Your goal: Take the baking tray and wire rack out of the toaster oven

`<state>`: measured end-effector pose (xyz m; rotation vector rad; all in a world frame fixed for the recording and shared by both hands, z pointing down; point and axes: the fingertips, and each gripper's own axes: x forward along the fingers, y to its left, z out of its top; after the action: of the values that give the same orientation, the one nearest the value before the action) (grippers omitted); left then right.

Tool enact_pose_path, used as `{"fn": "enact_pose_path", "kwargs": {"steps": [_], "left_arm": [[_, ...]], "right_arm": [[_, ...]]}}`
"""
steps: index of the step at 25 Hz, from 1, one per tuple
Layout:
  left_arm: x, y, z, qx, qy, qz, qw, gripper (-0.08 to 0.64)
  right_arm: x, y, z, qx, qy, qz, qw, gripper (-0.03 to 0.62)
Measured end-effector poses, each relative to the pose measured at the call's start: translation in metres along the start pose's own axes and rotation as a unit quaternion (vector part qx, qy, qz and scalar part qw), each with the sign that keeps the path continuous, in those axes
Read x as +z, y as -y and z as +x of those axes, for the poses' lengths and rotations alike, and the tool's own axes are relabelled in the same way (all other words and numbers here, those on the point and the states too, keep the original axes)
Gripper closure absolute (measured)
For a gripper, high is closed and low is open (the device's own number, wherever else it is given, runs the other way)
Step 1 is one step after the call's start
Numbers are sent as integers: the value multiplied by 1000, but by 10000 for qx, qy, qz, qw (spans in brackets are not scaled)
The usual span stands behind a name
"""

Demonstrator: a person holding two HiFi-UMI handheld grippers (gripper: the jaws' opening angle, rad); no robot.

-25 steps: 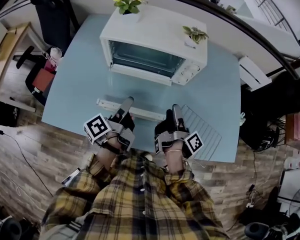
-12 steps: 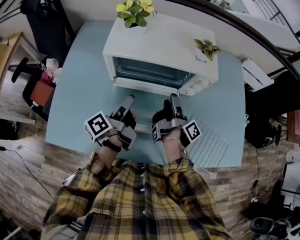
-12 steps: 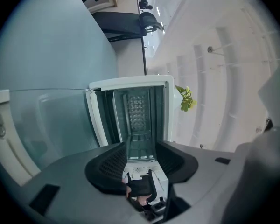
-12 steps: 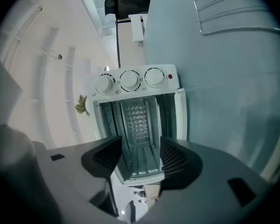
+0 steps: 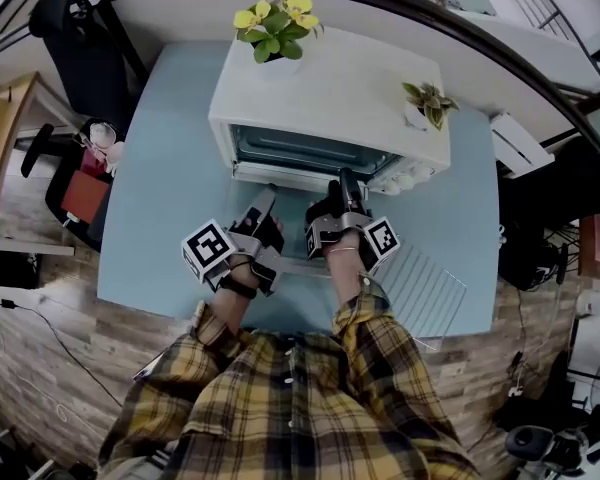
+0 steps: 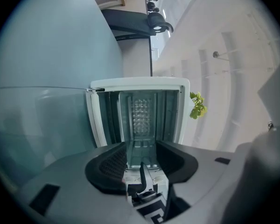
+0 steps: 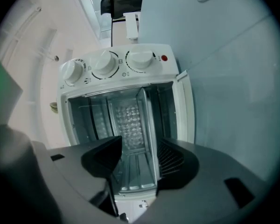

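Pulling unevenly could jam or tip the baking tray [image 7: 130, 169], I think. In the head view, the left gripper [image 5: 263, 206] and right gripper [image 5: 344, 188] reach into the open toaster oven [image 5: 330, 88] on the counter [image 5: 160, 198]. The wire rack [image 5: 425, 286] is already out. In the left gripper view, the jaws are apart and the tray sits inside, thin and shiny. In the right gripper view, the jaws are apart round its edge.

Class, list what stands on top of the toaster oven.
Two potted plants stand on the toaster oven: a yellow-green leafy plant at one back corner and a smaller plant toward the other end. Leaves hide most of the larger plant's pot.
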<state>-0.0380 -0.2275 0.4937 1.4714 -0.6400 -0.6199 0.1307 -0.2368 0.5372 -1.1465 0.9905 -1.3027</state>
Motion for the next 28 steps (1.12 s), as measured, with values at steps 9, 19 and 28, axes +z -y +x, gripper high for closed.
{"fn": "enact_pose_path", "kwargs": {"steps": [9, 19, 28], "left_arm": [[7, -9, -5, 137, -36, 19, 9999, 391], [15, -20, -11, 390, 4, 83, 9992, 405], [16, -26, -15, 510, 10, 112, 9986, 411]], "right_arm": [[14, 23, 28, 27, 357, 63, 9993, 382], [18, 22, 46, 72, 400, -345, 9986, 473], [14, 25, 35, -206, 363, -734, 9964, 551]]}}
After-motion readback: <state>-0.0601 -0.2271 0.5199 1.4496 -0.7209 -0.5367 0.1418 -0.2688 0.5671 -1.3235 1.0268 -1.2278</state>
